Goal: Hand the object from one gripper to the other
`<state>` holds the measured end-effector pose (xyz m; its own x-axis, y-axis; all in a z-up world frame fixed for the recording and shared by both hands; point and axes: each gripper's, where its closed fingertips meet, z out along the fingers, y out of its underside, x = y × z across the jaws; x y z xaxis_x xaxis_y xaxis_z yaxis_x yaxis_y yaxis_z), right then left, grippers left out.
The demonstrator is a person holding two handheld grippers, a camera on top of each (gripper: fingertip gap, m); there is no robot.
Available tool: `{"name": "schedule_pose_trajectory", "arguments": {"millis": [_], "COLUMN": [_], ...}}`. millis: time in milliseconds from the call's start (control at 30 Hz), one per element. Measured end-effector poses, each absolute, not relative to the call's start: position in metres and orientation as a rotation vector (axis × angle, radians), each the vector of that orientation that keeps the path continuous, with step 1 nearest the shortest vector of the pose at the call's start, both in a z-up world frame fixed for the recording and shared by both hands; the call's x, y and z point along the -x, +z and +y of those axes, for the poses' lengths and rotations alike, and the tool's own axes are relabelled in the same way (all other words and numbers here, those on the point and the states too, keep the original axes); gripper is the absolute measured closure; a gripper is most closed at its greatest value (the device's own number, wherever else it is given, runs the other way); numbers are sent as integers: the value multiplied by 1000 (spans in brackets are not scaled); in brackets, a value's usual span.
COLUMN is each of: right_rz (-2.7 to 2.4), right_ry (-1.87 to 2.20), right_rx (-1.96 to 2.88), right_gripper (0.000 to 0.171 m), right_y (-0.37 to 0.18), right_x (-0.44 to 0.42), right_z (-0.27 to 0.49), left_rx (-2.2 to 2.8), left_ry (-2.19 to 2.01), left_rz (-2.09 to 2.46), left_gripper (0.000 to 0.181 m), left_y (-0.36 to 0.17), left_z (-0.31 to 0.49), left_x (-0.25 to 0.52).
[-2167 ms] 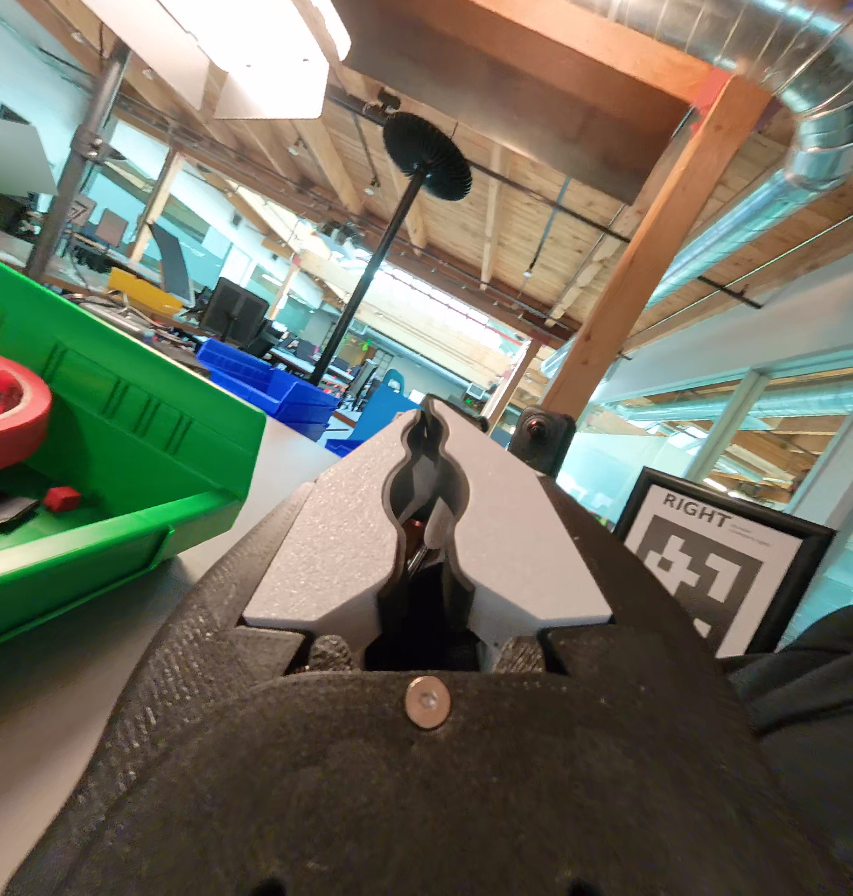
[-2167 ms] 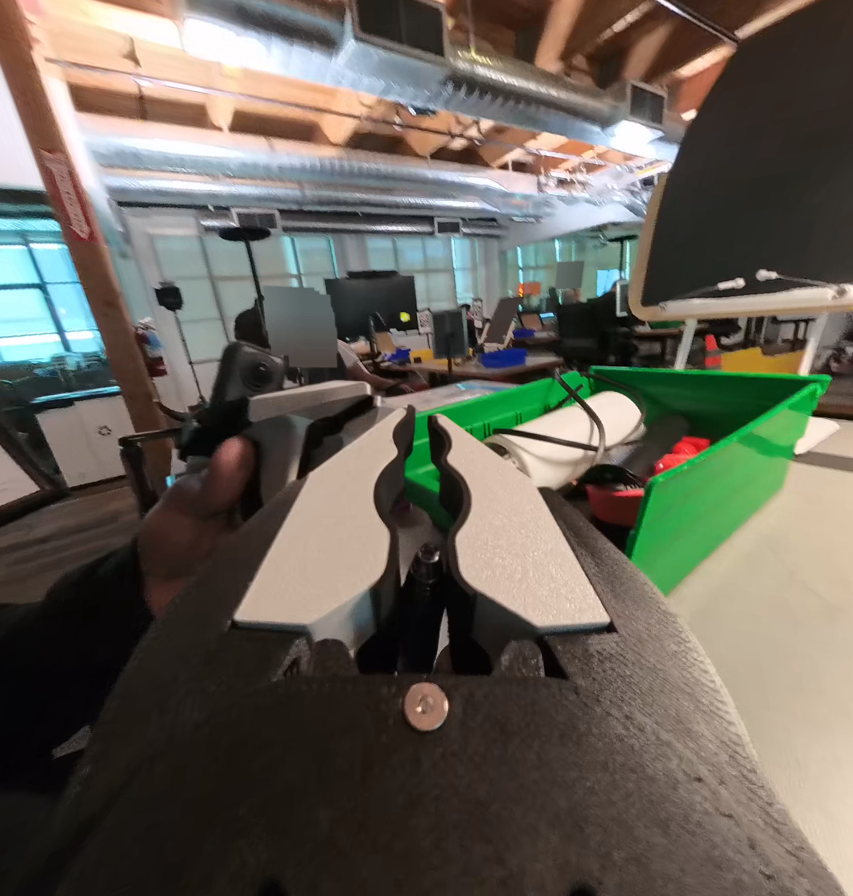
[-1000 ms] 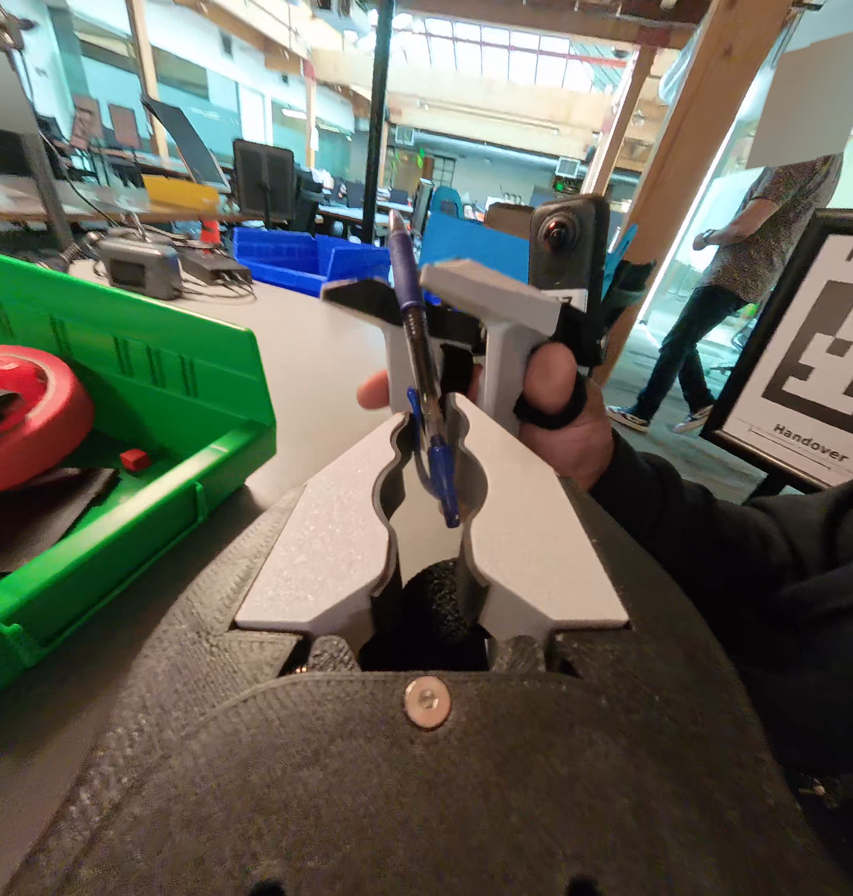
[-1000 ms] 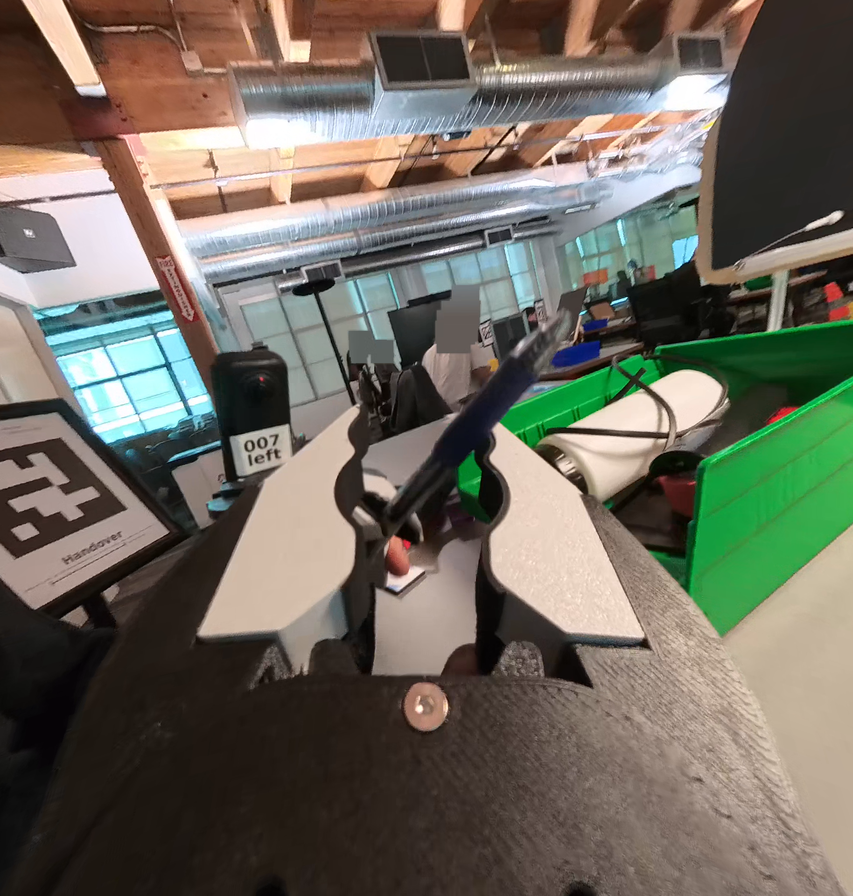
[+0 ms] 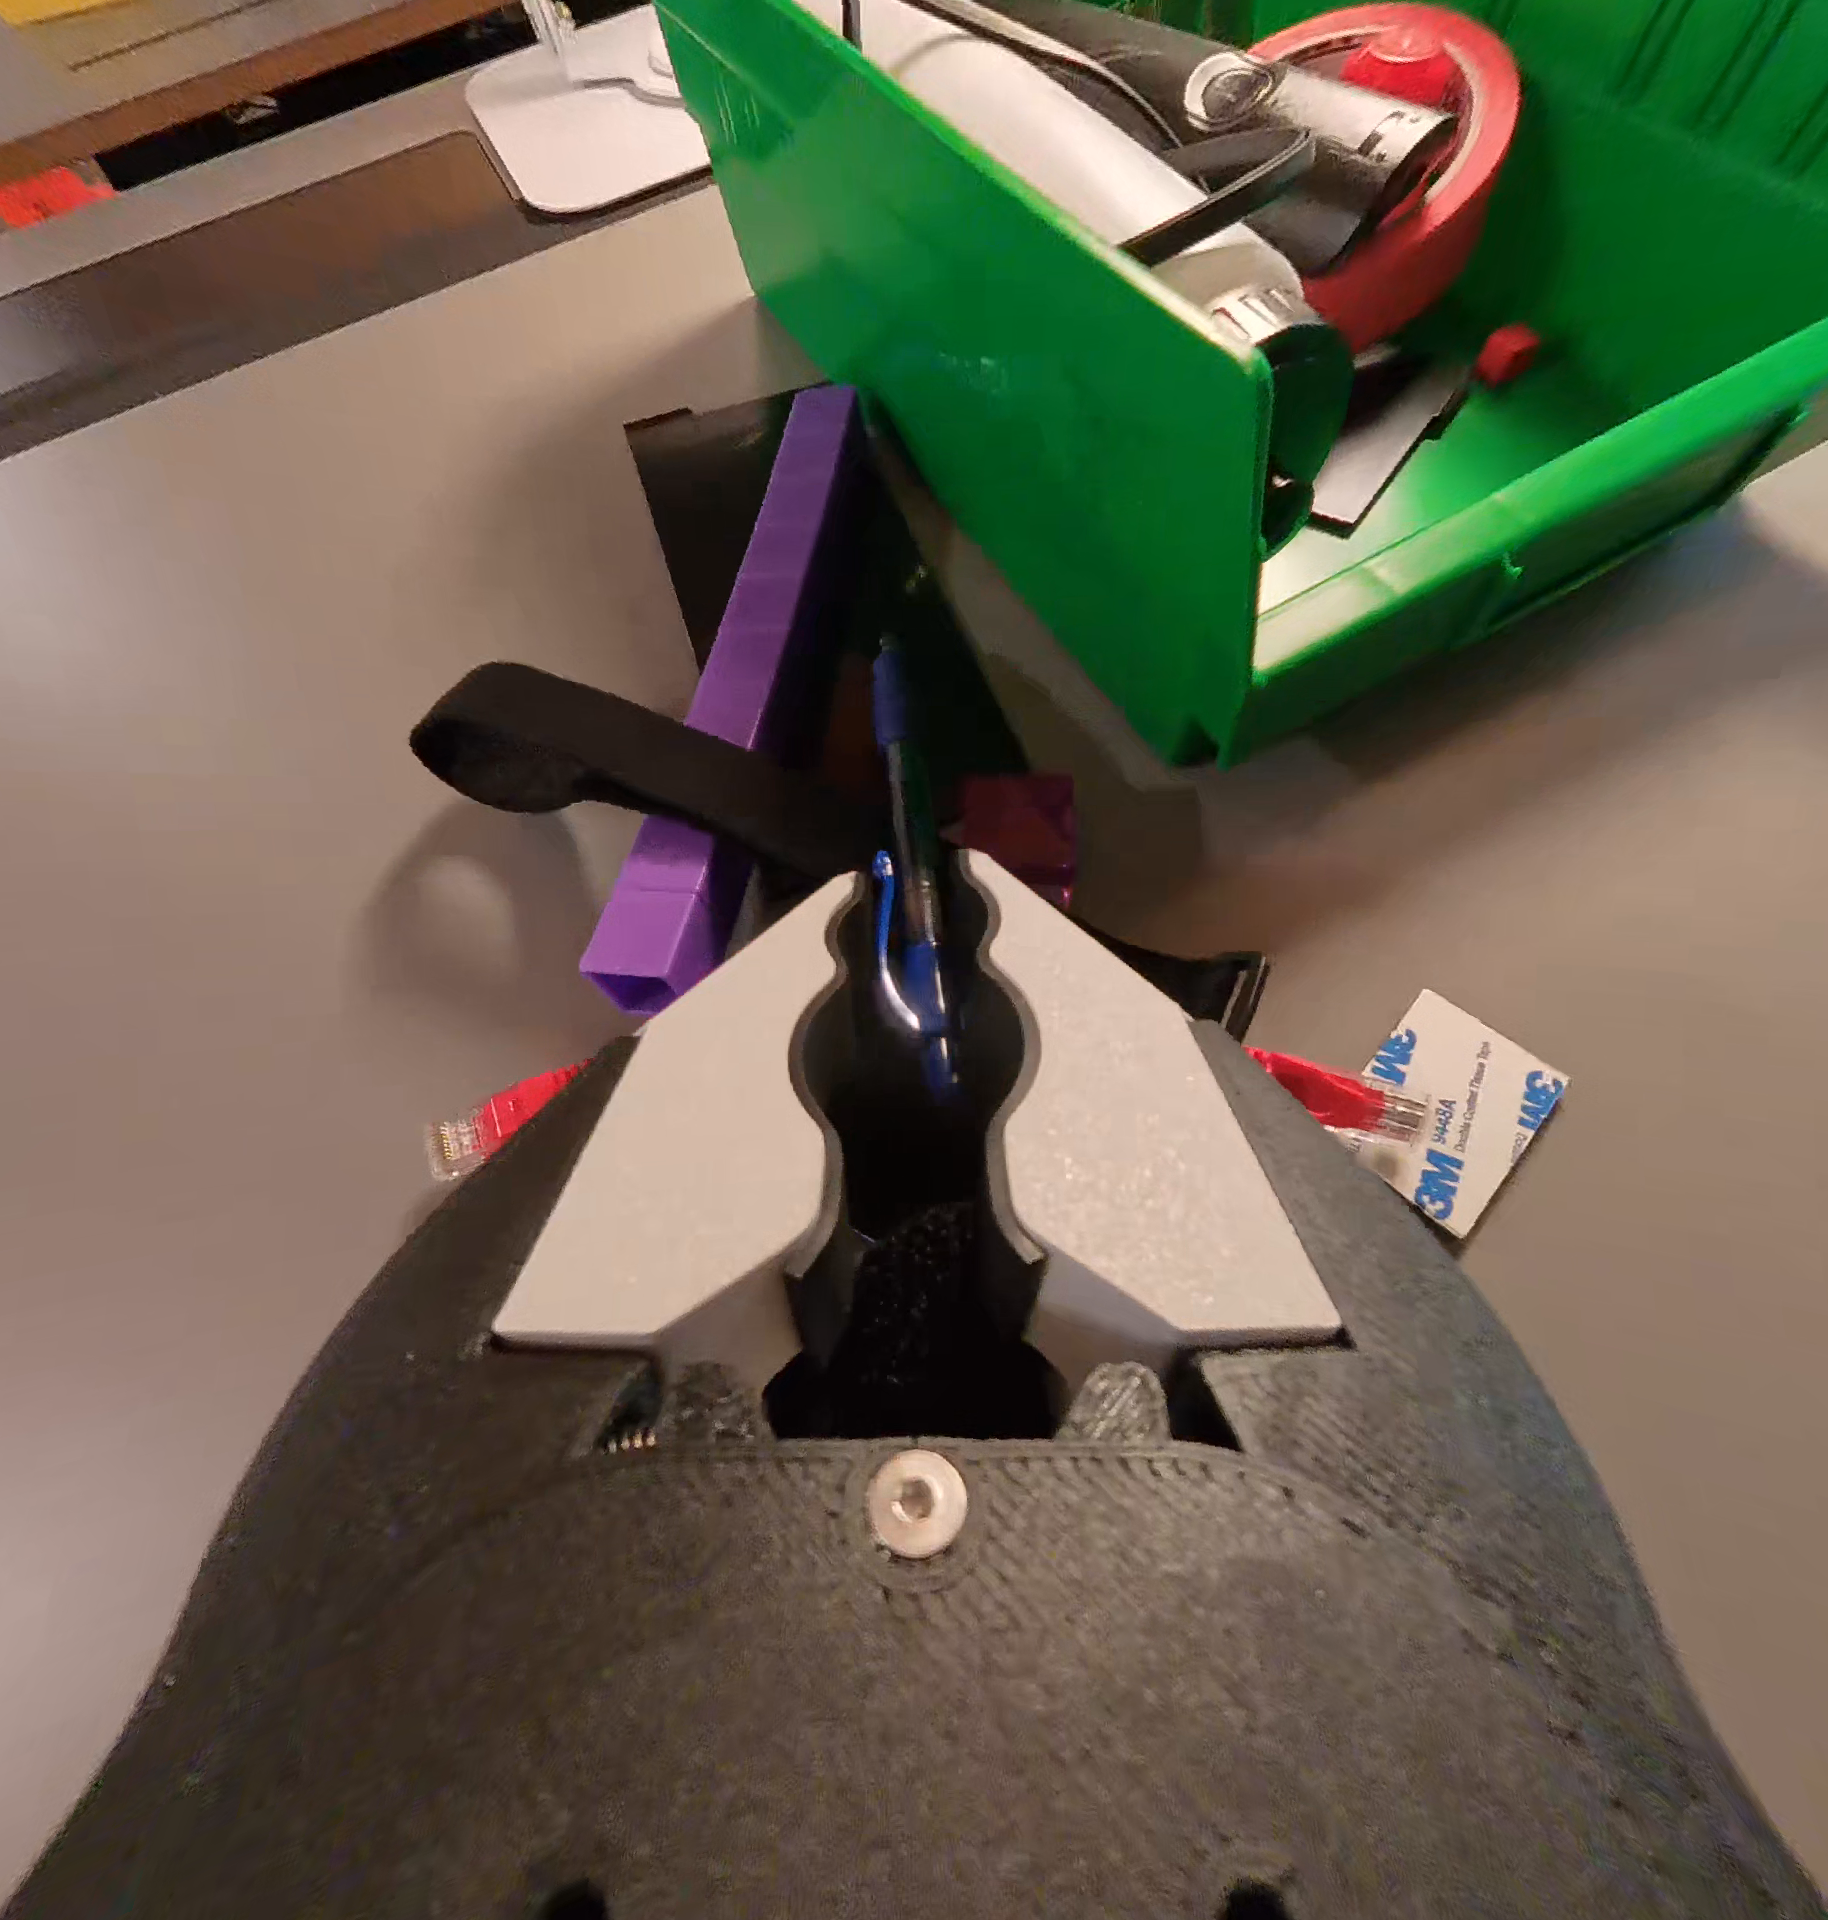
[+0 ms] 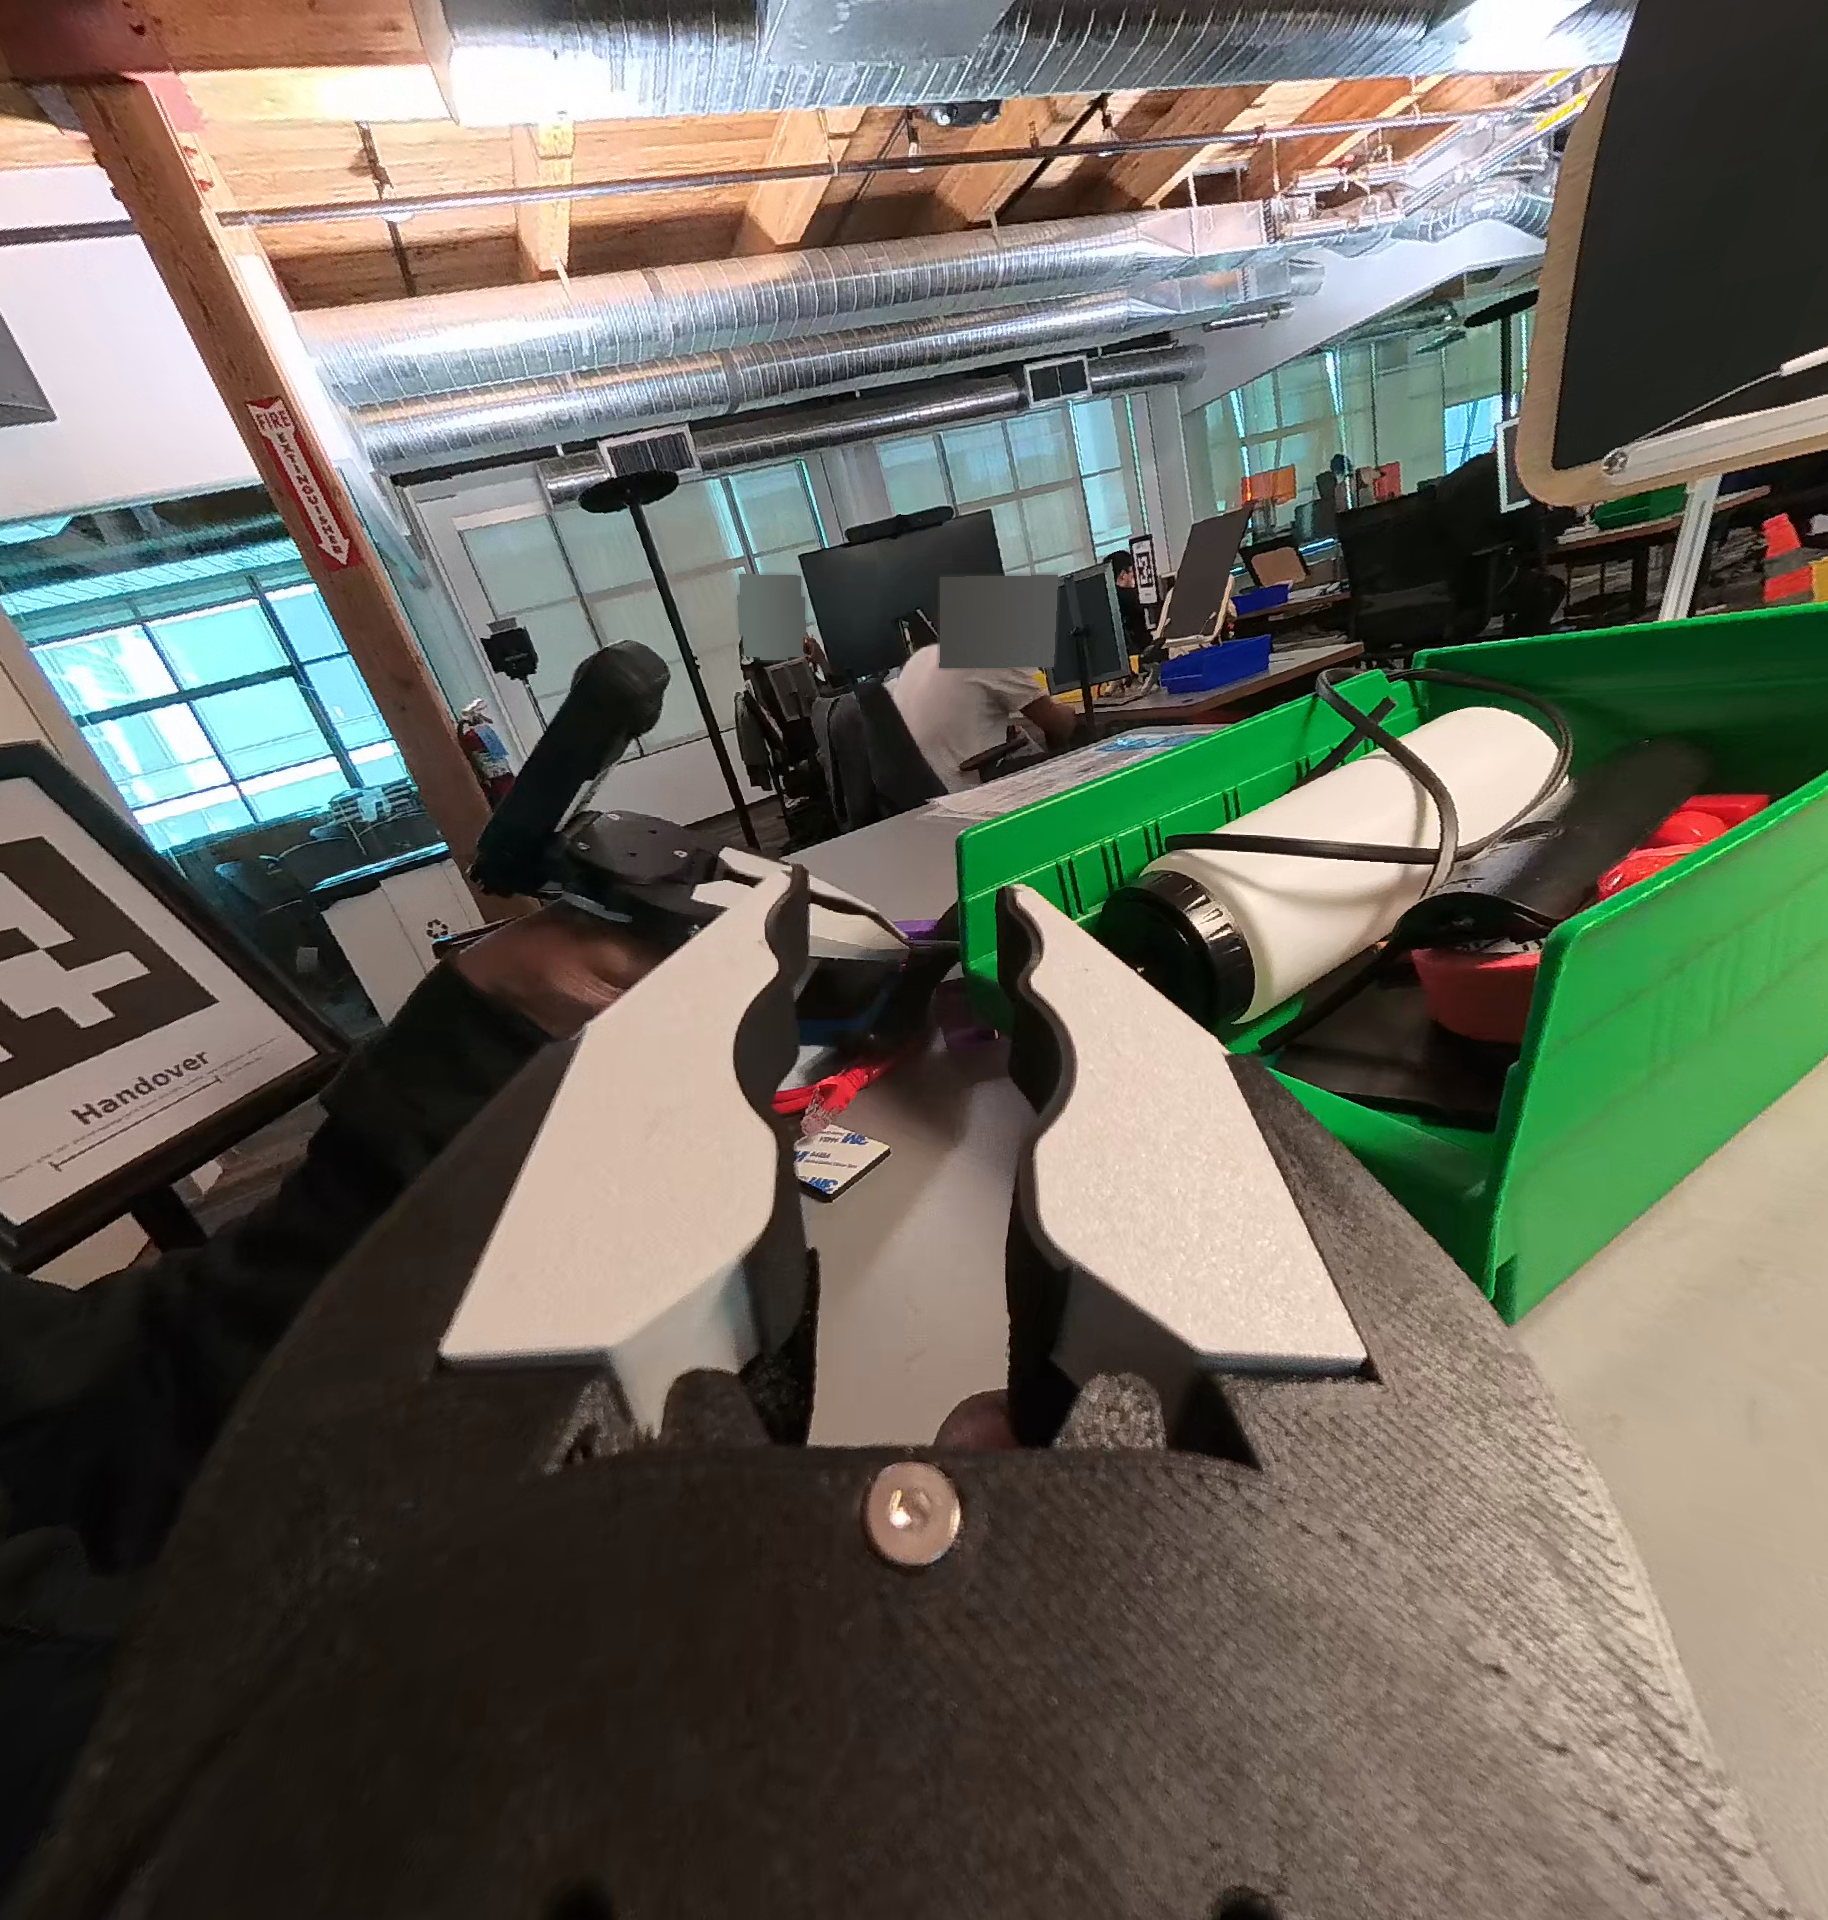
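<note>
1. The left gripper (image 5: 915, 894) points down at the grey table (image 5: 214, 644). Its jaws are pinching a blue pen (image 5: 905, 831) near the middle of the left wrist view.
2. The pen sticks up past the finger tips, toward the middle of the frame. Its clip end sits in the gap between the two fingers.
3. Just under the pen lie a purple bar (image 5: 754, 665) and a black strap (image 5: 598, 748). The strap lies across the bar.
4. A green bin (image 5: 1045, 416) fills the upper right of that view. A white roll (image 5: 1055, 145) and a red ring (image 5: 1450, 208) lie inside it.
5. A red cable plug (image 5: 484, 1117) shows at the left of the gripper. A white sticker pad (image 5: 1461, 1112) lies at the right.
6. The right gripper (image 6: 899, 904) has its jaws spread apart, with nothing between them.
7. In the right wrist view, the left gripper shows at the middle left, just past the right gripper's left finger.
</note>
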<state>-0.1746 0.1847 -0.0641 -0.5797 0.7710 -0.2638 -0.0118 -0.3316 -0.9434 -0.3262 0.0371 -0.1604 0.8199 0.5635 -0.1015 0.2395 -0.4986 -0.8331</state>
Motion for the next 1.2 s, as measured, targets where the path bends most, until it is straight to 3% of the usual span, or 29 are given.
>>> {"name": "schedule_pose_trajectory", "arguments": {"millis": [300, 533, 667, 867, 1200], "right_rz": [-1326, -1283, -1275, -1333, -1669], "right_ry": [1904, 1764, 1707, 1580, 1122], "right_rx": [1061, 1075, 1074, 1041, 834], "right_gripper": [134, 134, 134, 133, 135], "right_y": [-66, -67, -68, -73, -70], "right_x": [180, 183, 185, 188, 206], "right_z": [197, 211, 215, 219, 230], "left_rx": [1988, 1636, 1453, 1381, 1336], "left_ry": [523, 517, 305, -5, 139], "left_rz": [-555, -369, -316, -335, -403], "left_gripper": [140, 131, 125, 125, 128], "left_y": [-138, -68, -45, -59, -61], "left_z": [43, 71, 102, 156, 149], "left_x": [328, 297, 262, 218, 229]}}
